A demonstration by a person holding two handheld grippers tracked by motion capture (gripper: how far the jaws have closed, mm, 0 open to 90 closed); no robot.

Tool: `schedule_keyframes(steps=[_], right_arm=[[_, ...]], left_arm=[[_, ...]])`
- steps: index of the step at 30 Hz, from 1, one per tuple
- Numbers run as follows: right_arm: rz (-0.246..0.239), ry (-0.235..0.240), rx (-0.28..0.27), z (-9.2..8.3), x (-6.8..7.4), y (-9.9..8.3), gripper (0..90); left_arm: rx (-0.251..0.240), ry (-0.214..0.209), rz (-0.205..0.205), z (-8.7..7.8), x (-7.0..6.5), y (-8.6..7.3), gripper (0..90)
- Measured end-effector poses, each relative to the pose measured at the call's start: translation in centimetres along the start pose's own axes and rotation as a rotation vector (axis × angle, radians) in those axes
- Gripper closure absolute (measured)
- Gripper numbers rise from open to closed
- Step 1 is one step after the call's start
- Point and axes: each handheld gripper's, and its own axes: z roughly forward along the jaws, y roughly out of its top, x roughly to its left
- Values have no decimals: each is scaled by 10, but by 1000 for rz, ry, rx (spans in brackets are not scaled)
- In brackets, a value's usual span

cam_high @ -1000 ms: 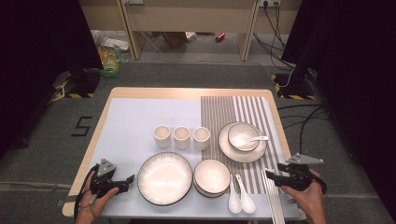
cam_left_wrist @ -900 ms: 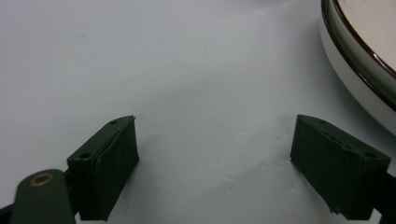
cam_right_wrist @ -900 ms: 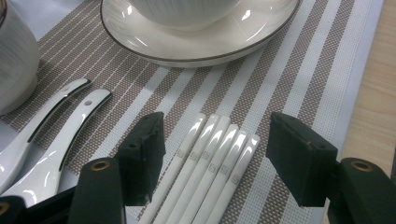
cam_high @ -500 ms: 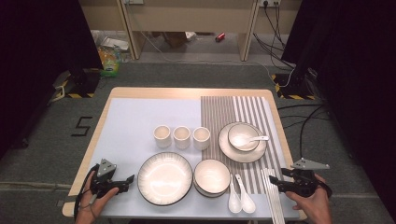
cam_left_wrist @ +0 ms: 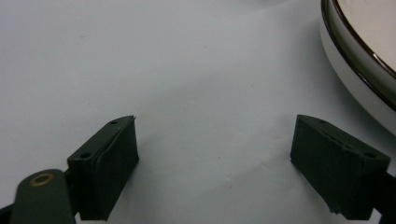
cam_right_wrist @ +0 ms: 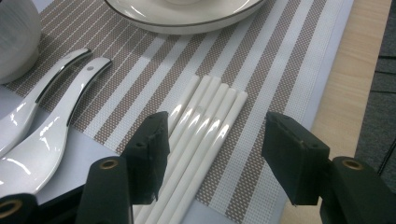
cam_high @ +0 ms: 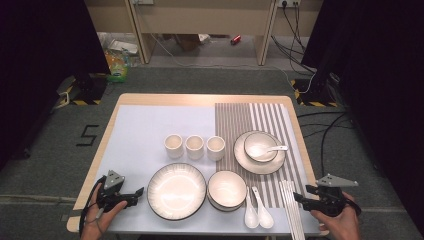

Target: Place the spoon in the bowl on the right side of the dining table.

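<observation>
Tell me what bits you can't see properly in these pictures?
- Chopsticks: in the right gripper view their near ends run behind the jaw and off the bottom edge; in the high view they are too thin to count.
- Plate: in the left gripper view the right and top edges cut off most of it.
- Two spoons: in the right gripper view their scoops leave the left edge.
- Bowl: the left edge of that view cuts off most of it.
</observation>
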Motion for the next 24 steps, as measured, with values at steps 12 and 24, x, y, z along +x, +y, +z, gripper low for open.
schedule_keyframes(steps=[12, 24], right_arm=[[8, 3, -4, -1, -6, -10, 407], [22, 8, 4, 1, -17, -15, 385]], left_arm=[[0, 0, -1, 0, 0, 0, 139], [0, 0, -2, 0, 0, 0, 138]])
